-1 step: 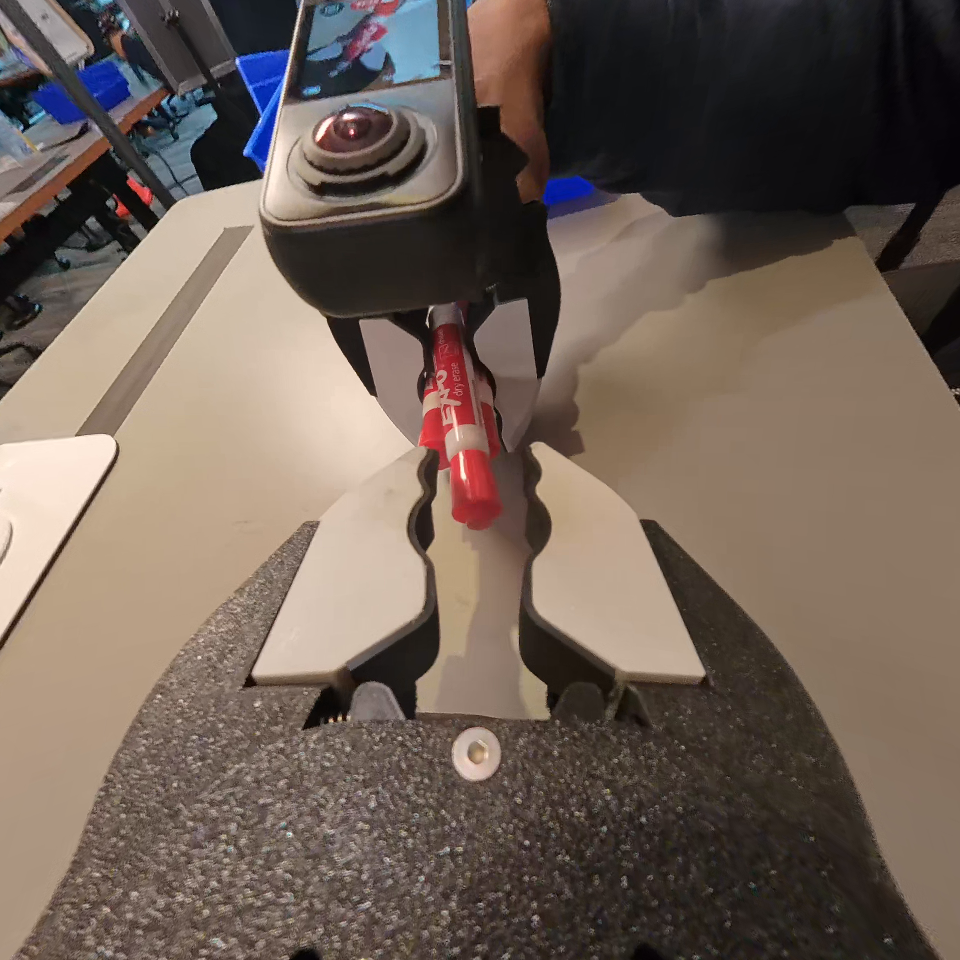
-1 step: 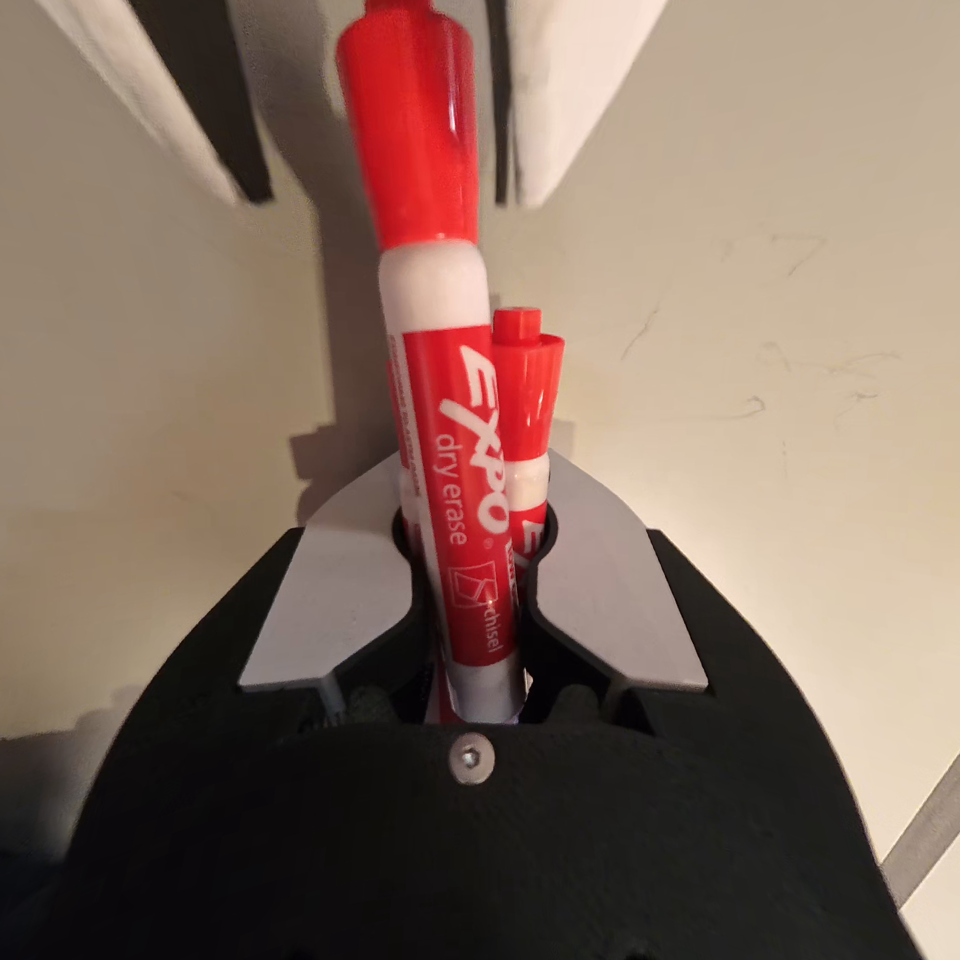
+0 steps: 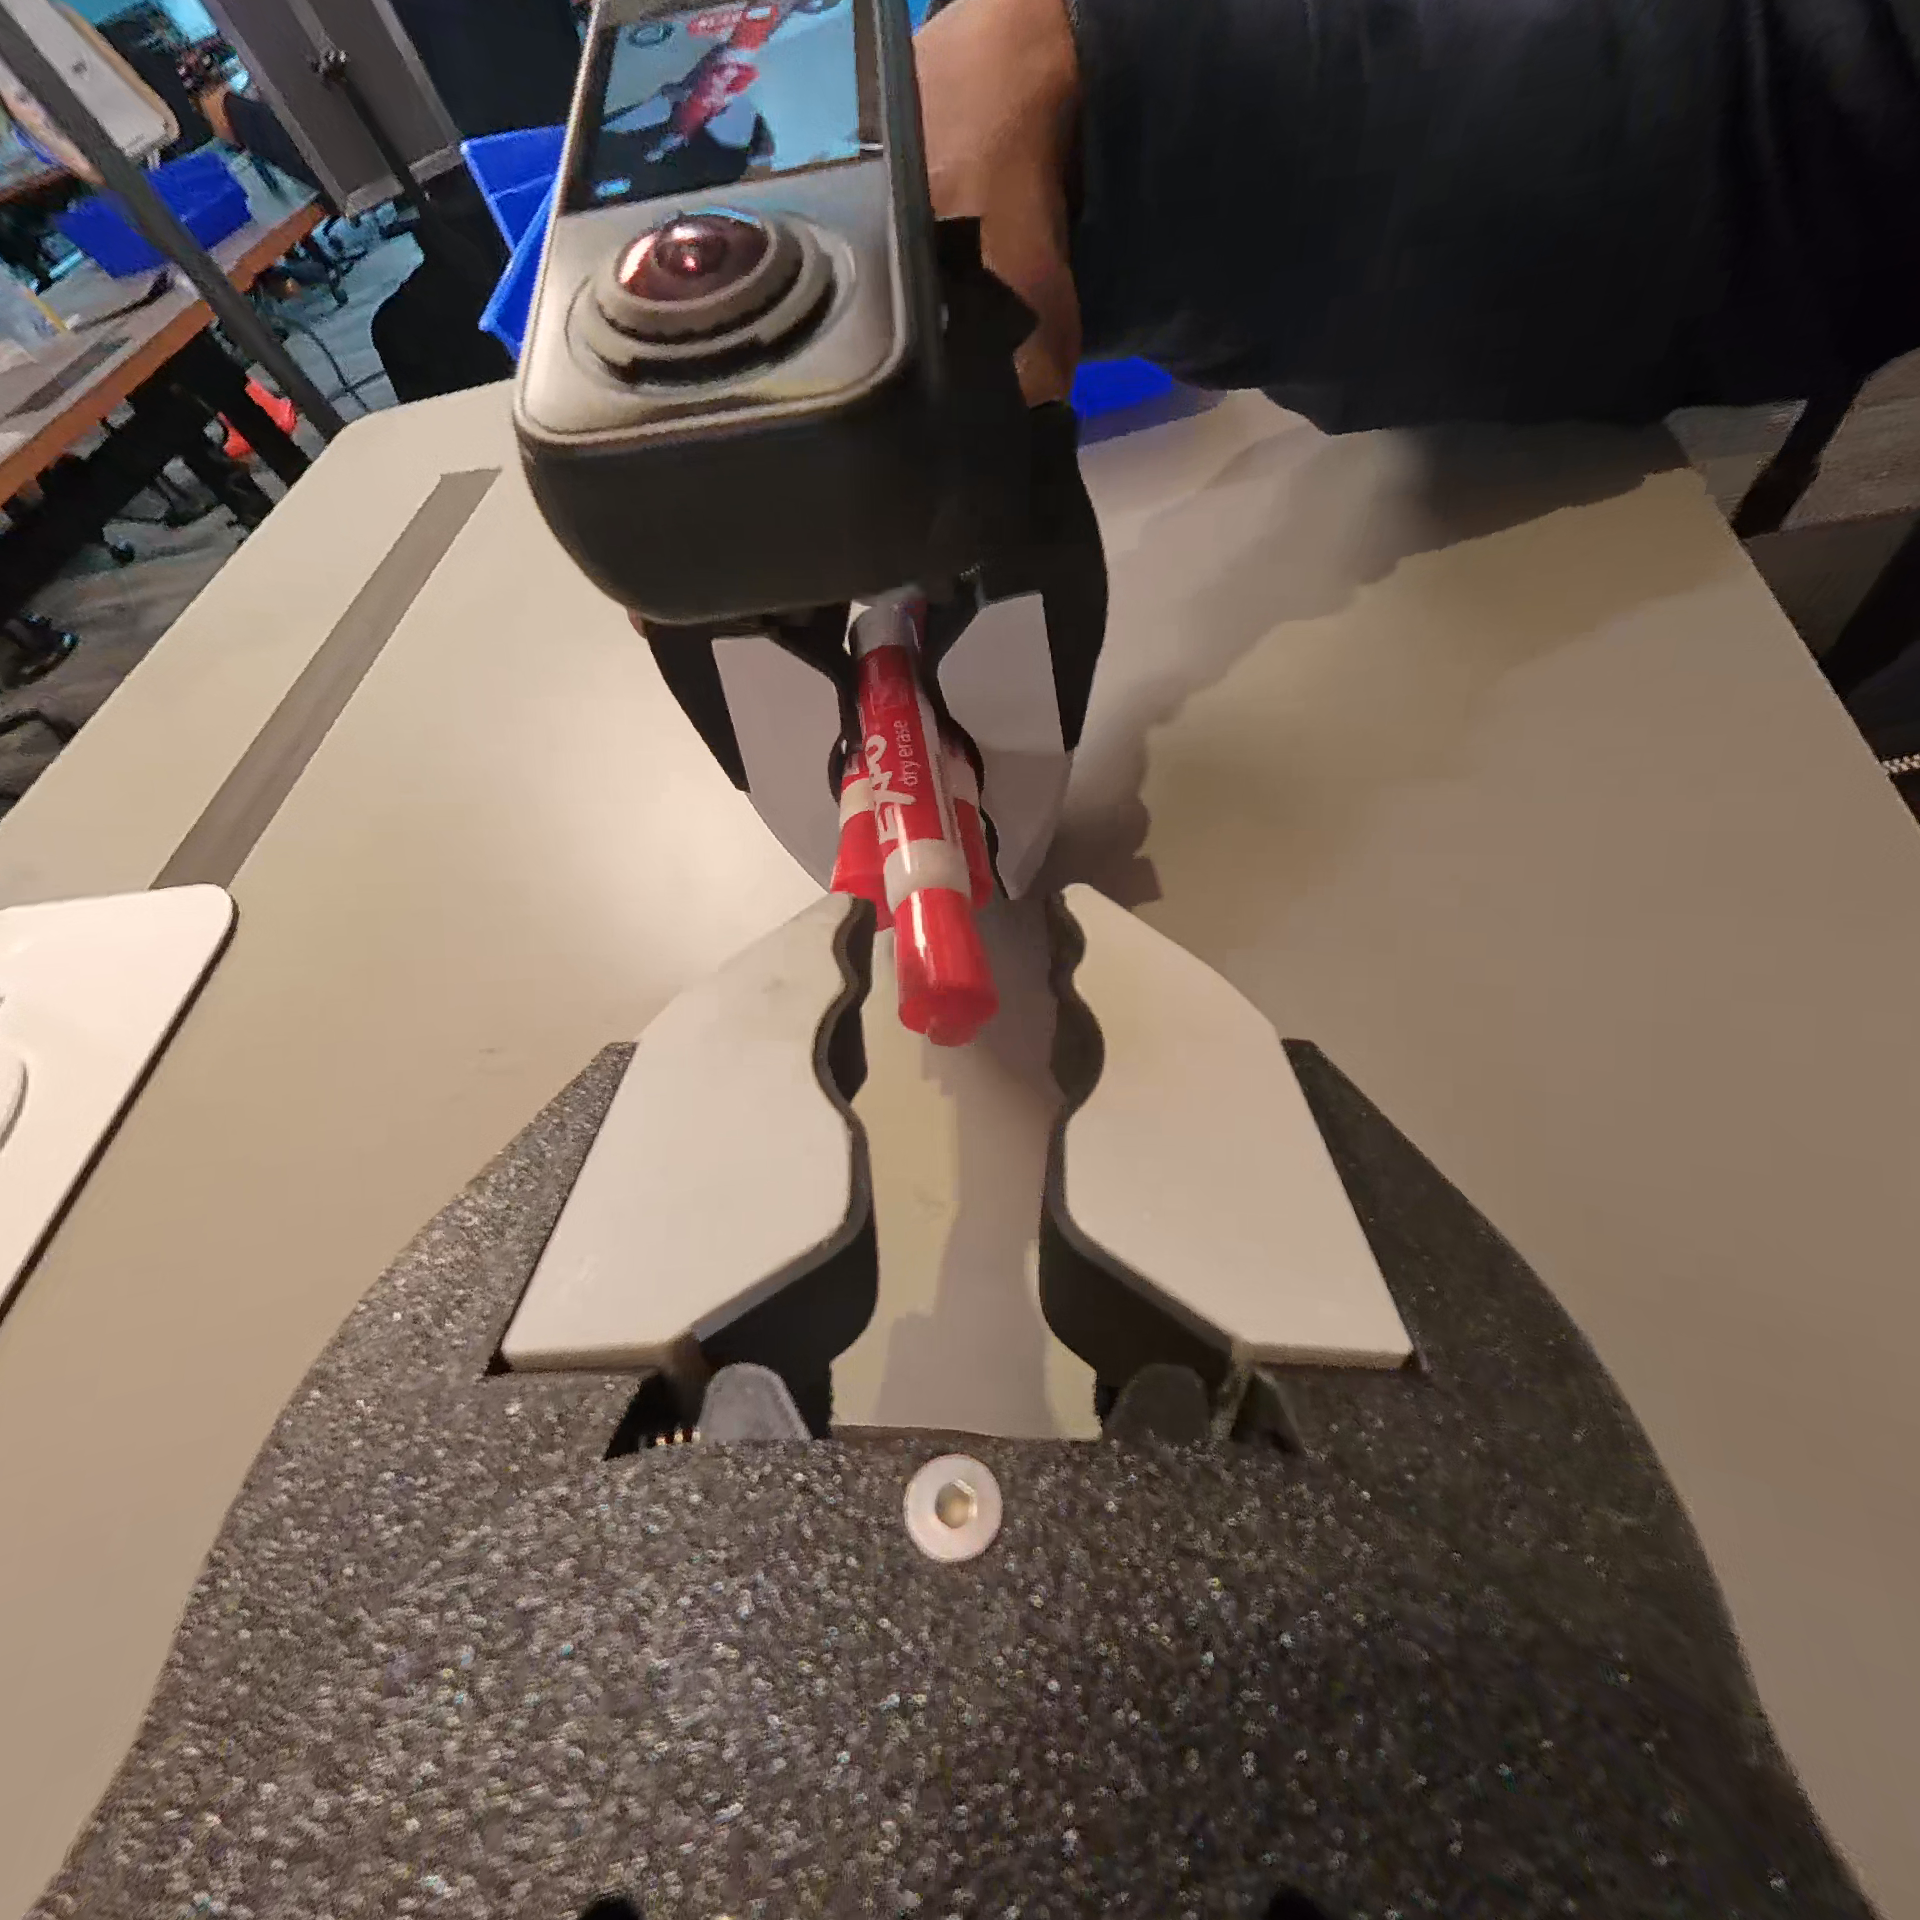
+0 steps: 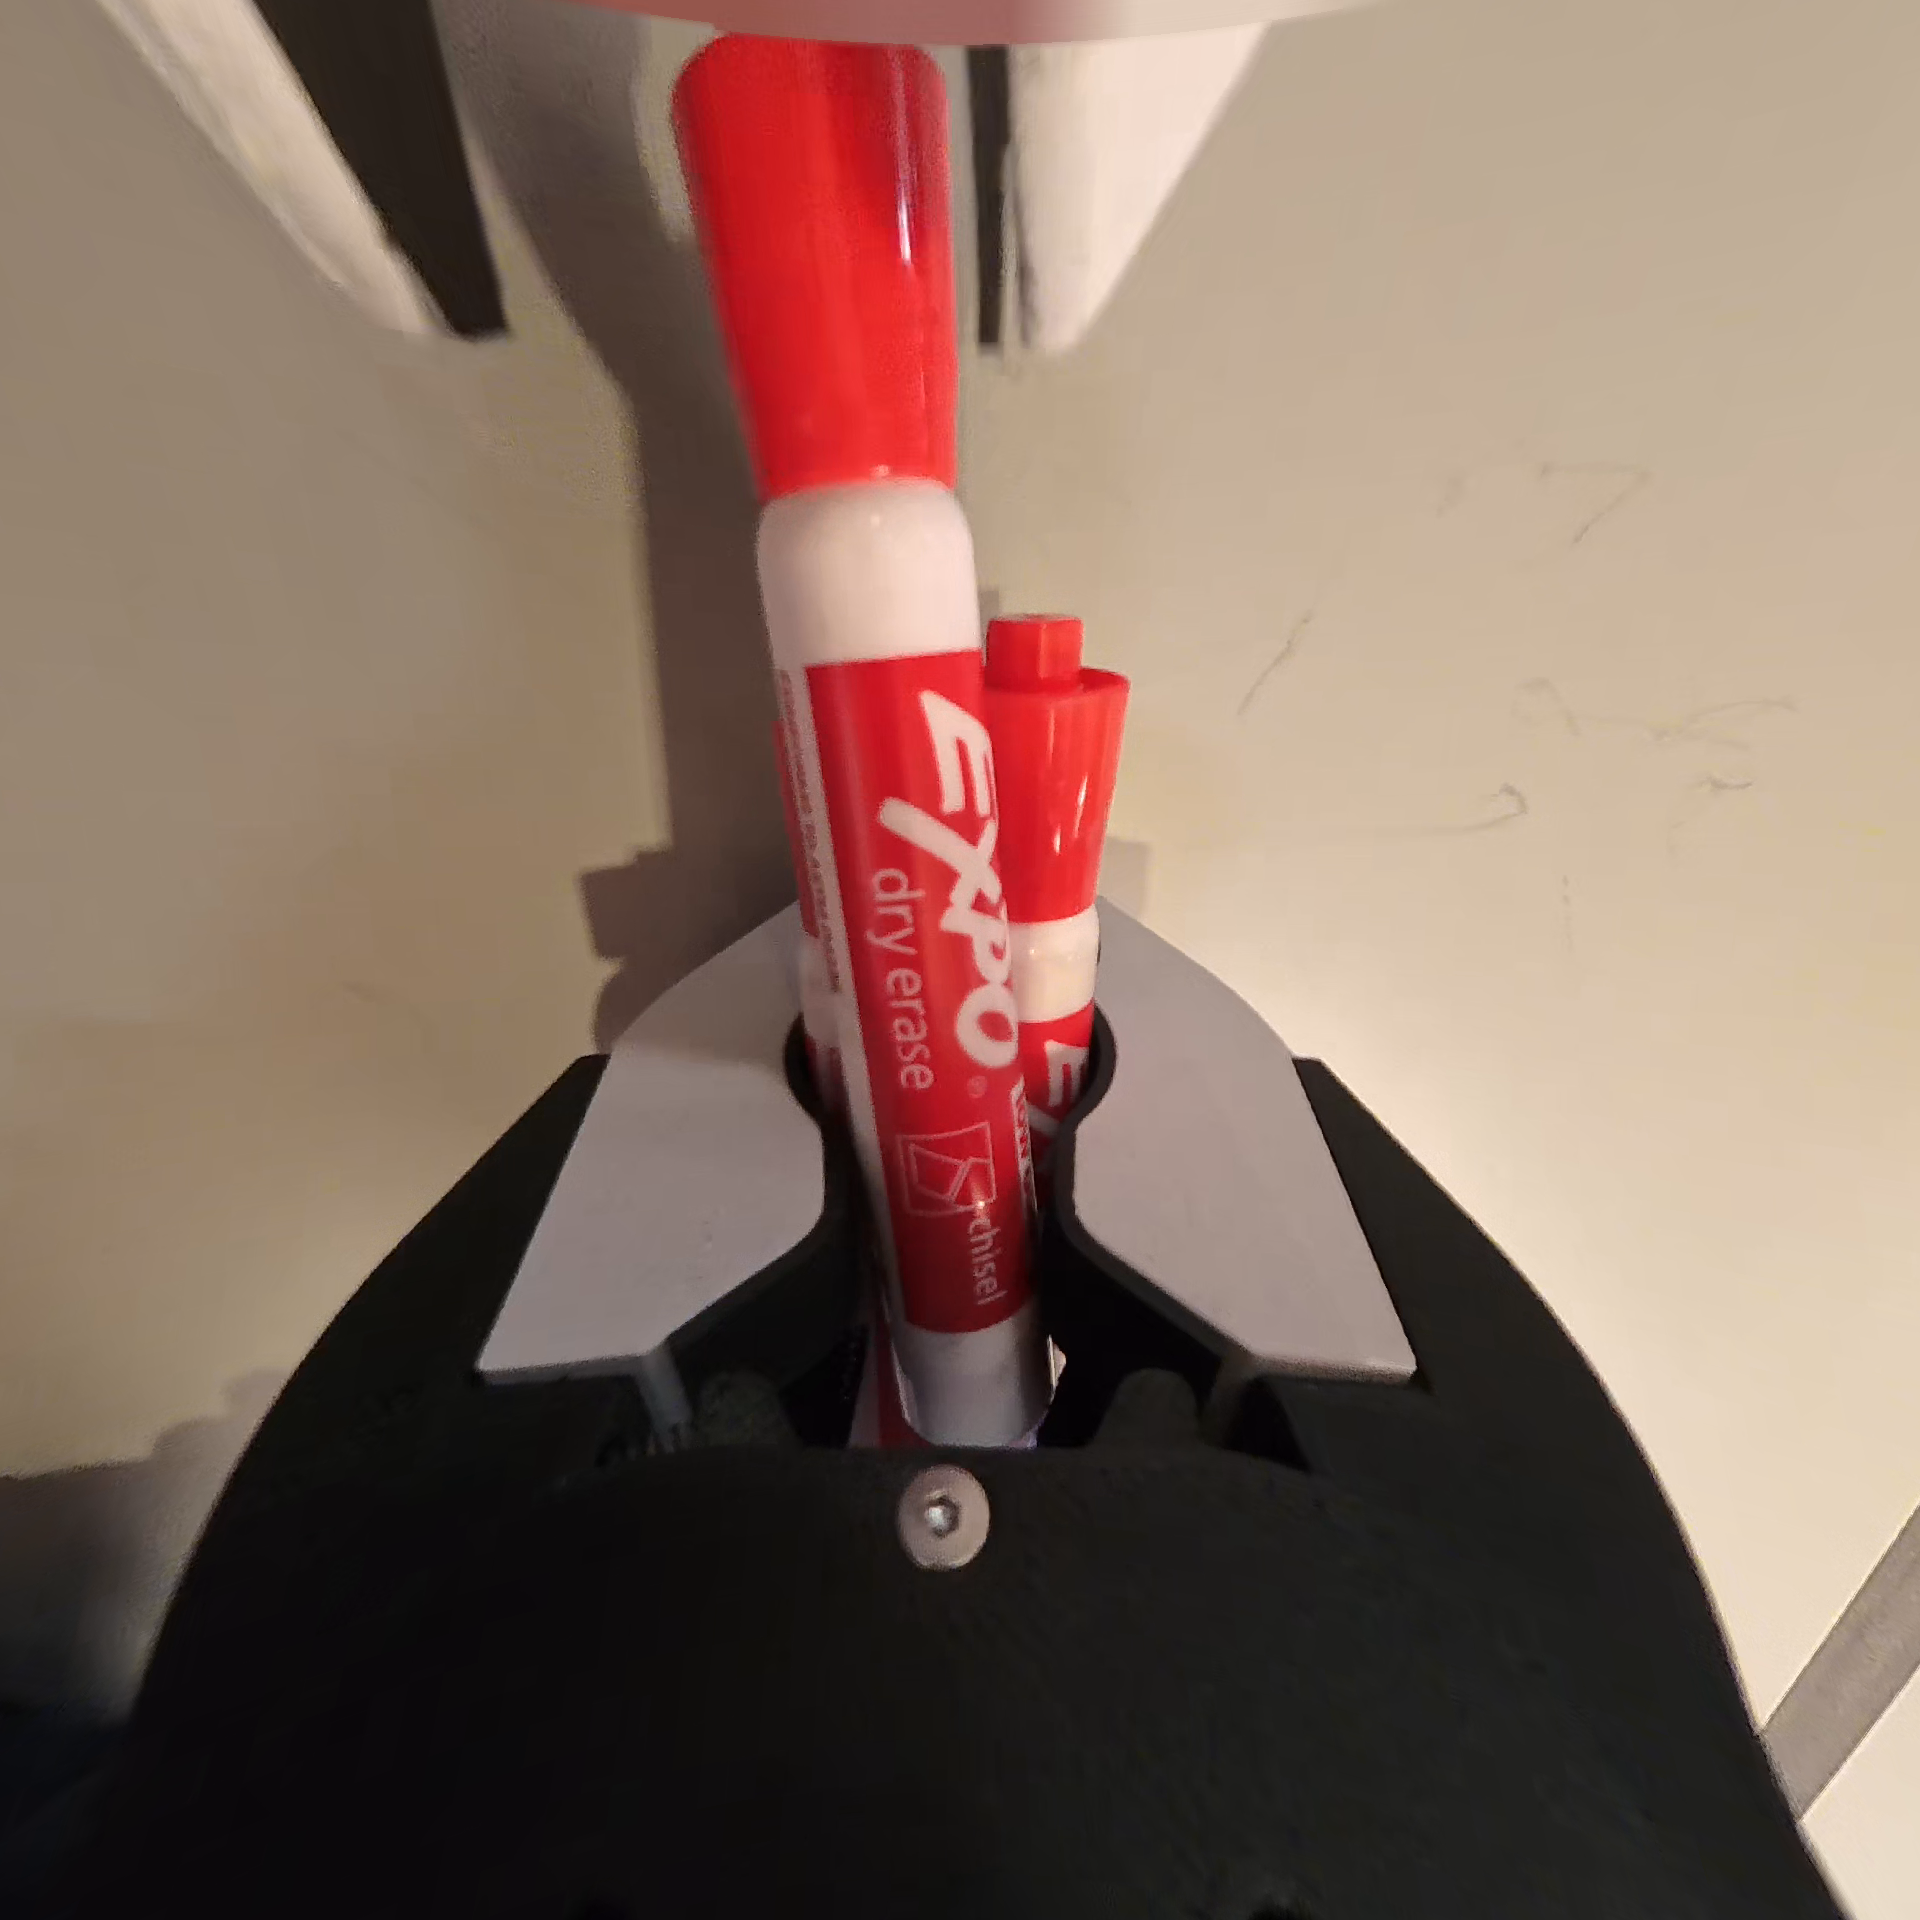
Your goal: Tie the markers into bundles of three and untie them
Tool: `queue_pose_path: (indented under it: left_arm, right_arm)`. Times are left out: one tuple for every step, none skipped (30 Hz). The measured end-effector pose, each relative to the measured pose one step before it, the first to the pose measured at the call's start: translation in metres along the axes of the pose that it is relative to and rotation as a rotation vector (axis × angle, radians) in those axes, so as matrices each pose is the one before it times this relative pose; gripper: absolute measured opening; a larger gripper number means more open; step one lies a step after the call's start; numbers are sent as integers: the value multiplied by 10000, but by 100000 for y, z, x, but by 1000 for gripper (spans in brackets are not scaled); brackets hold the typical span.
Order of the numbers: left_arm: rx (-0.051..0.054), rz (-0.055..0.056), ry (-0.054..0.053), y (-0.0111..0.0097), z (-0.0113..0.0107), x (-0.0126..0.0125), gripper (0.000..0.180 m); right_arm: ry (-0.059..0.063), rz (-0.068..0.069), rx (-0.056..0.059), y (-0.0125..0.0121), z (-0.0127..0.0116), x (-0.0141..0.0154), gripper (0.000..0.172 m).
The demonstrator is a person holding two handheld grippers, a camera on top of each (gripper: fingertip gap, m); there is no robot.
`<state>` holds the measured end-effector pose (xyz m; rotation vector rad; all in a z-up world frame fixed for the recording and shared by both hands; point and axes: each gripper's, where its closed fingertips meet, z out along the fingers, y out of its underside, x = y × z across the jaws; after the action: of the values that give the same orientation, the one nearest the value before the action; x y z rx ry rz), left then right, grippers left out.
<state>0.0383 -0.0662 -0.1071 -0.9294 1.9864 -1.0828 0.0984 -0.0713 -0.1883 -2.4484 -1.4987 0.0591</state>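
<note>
Red markers (image 4: 894, 935) bunched lengthwise (white bands showing), clamped in right hand-held gripper (image 4: 945, 1023).

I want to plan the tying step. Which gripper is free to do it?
Left. The right gripper is clamped on the red markers, while the left gripper is open, its fingers on either side of one marker's cap.

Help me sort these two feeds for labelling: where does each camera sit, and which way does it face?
Left wrist view: sits on the left tongs, looking along their open fingers across the grey table at the right tongs; a hand and dark sleeve show.
Right wrist view: sits on the right tongs, looking down at the table; its fingers grip a bundle of red markers.
Shared: the same red markers; each view shows the other tongs.
</note>
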Motion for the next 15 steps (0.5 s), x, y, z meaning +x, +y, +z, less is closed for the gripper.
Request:
queue_pose_path:
  left_arm:
    - [7,136,83,154,-208,-4,33]
    - [-94,130,10,314,-146,-104,33]
    - [-118,130,-2,340,-72,-92,34]
    - [-74,108,24,283,-14,-1,33]
    - [-25,87,7,192,46,5,32]
    - [-3,54,-35,114,109,-25,30]
    - [13,23,-39,46,143,-8,25]
    - [17,13,-61,-10,147,-21,25]
    - [-8,27,-94,-14,130,-70,24]
    - [-43,36,-70,10,76,-43,23]
    - [-10,39,-55,-37,37,-24,22]
    - [50,7,-29,-111,8,-8,21]
    - [91,-36,-13,-165,5,-5,20]
    - [93,-73,12,-188,-5,23,20]
    - [84,-61,1,-170,19,5,20]
  right_arm:
    - [7,29,14,47,-73,51,40]
    - [14,20,21,20,-64,57,40]
    - [11,17,29,-6,-67,39,40]
    - [-9,16,26,-31,-52,8,40]
    - [-9,-1,11,-17,-23,-16,40]
    - [1,-3,-4,-10,-11,-14,40]
    - [10,-16,-7,-10,8,1,40]
    - [12,-21,-6,-18,20,1,40]
    - [13,-22,-24,16,24,-8,40]
    - [42,-12,-58,76,29,46,40]
    - [32,3,-37,68,1,54,40]
    - [3,12,3,11,-8,29,40]
    - [1,13,6,4,-15,26,40]
    - [5,4,5,-7,-15,19,40]
    - [2,-19,2,-24,4,-6,40]
